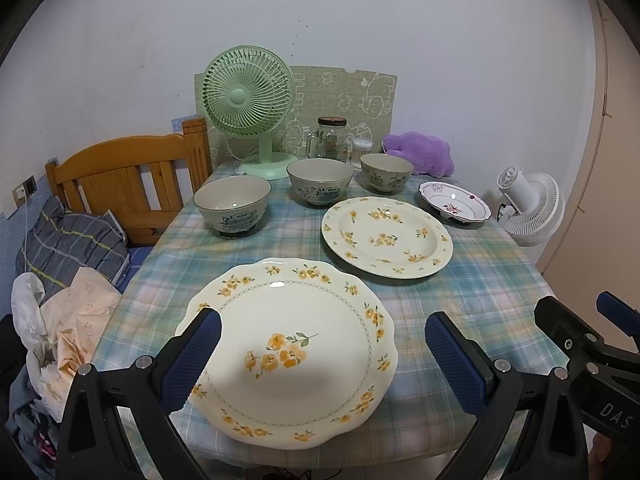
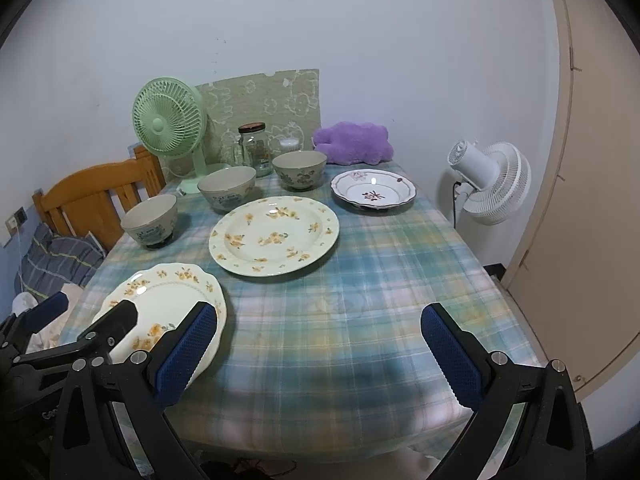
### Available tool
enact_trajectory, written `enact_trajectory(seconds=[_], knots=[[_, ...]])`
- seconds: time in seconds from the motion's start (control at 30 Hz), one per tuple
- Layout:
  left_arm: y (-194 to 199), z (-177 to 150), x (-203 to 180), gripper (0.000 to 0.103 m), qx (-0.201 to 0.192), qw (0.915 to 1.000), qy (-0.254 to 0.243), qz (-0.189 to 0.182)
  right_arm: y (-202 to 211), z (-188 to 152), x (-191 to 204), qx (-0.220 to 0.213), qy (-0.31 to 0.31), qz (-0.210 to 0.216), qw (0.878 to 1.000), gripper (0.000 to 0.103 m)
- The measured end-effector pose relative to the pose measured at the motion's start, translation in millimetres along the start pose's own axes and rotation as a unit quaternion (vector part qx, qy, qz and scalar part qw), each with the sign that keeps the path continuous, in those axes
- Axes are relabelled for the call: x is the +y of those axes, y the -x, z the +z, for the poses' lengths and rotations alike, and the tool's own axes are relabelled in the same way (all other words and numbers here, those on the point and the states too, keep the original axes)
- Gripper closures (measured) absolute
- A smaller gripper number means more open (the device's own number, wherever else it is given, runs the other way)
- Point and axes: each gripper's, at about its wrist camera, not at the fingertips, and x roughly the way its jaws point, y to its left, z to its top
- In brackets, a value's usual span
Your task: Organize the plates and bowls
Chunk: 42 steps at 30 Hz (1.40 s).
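Left tool [image 1: 322, 350]: spread, empty, held above the scalloped plate [image 1: 288, 344] at the near left edge of the counter [image 2: 360, 320]. Right tool [image 2: 318, 346]: spread, empty, over bare plaid cloth. Round plate [image 2: 274, 234] lies flat at mid-counter; the small red-trimmed dish [image 2: 374, 192] sits behind it to the right. Three bowls [image 1: 232, 206] [image 1: 320, 186] [image 1: 386, 178] stand upright, mouths up, in a row running along the far left. All pieces round, no long axis. Letters "DAS" readable on the neighbouring tool body; bowl markings illegible
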Motion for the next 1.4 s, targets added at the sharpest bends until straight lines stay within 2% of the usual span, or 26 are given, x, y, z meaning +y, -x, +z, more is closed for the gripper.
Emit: enact_trajectory(seconds=[0.97,1.4], knots=[[2,1,2,0.003,-0.003,1.0000,-0.003,0.008,1,1,10,0.001,0.002,0.012,1.000,0.000],[-18,7,23,0.006,0.018,0.9996,0.005,0.020,-20,9,31,0.017,0.012,0.028,0.999,0.000]])
